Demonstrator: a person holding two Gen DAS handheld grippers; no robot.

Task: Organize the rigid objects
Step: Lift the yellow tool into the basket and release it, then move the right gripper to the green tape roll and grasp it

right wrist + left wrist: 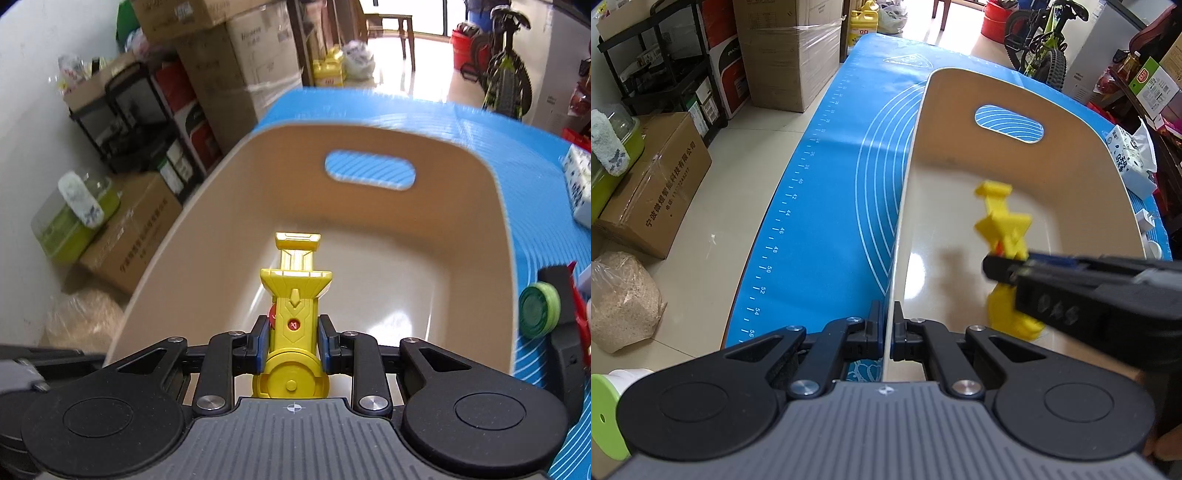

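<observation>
- My left gripper (887, 325) is clamped tight on the near left wall of the beige bin (1015, 166); the thin rim runs straight up between its 2 fingers.
- My right gripper (291, 341) holds the yellow toy launcher (293, 306) at a narrow opening, with the blue pads pressed on both sides of its body.
- The launcher points toward 12 o'clock from that camera, its T-shaped tip above the bin's glossy floor and its round base tucked back against the gripper's body.
- From the left wrist view, the right gripper comes in from 3 o'clock, with the launcher sticking up and out of it inside the bin's walls. I cannot tell whether it touches the floor.
- The bin sits on the blue mat (827, 206), and its far wall at 12 o'clock has an oval handle cutout (1009, 124).
- At 3 o'clock in the right wrist view, a green disc (540, 309) lies on the mat outside the bin, touching a black and red piece (565, 310).
- A white printed pack (1128, 155) rests on the mat at 2 o'clock from the left camera, beyond the bin's right wall.
</observation>
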